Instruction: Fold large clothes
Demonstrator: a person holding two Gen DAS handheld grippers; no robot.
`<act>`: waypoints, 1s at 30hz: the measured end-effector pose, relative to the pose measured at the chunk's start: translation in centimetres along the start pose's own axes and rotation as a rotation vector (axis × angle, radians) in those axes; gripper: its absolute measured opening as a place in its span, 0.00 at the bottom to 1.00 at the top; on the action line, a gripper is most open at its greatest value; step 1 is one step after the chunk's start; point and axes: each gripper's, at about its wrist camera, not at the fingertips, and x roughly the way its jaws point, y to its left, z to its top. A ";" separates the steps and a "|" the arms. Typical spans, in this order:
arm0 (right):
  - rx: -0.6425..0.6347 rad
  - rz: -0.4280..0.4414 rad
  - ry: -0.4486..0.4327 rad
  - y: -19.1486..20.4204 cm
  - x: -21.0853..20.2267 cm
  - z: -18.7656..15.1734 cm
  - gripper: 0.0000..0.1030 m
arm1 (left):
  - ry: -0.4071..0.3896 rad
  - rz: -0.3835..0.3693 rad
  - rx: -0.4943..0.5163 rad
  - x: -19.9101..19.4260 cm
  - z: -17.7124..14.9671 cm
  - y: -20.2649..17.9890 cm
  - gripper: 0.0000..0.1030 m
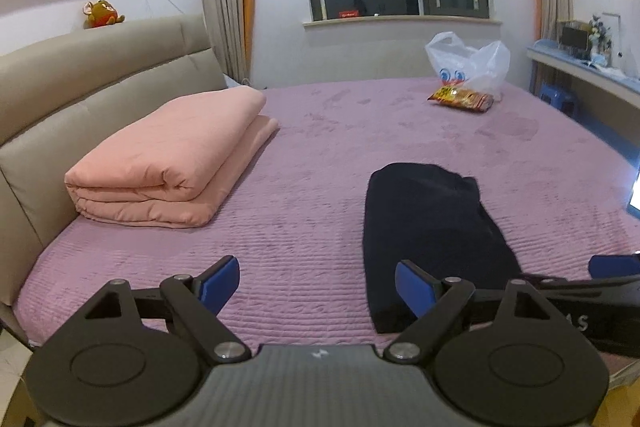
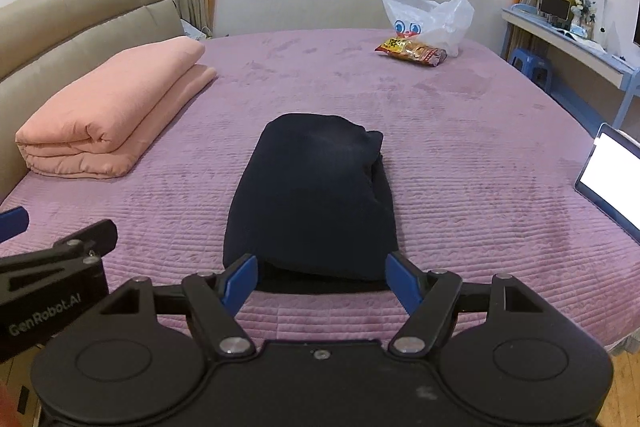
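A dark navy garment lies folded into a thick rectangle on the purple bedspread. It also shows in the left wrist view, at the right. My right gripper is open and empty, just in front of the garment's near edge, fingers spread about as wide as the bundle. My left gripper is open and empty above bare bedspread, to the left of the garment. The right gripper's blue finger shows at the right edge of the left wrist view.
A folded pink quilt lies by the beige headboard at the left. A white plastic bag and a snack packet sit at the far side. A lit laptop stands at the right edge. A blue desk stands beyond.
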 end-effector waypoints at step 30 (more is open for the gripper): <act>0.016 0.047 0.008 -0.9 -0.5 0.3 0.82 | 0.043 0.003 -0.018 -0.4 -0.2 1.0 0.85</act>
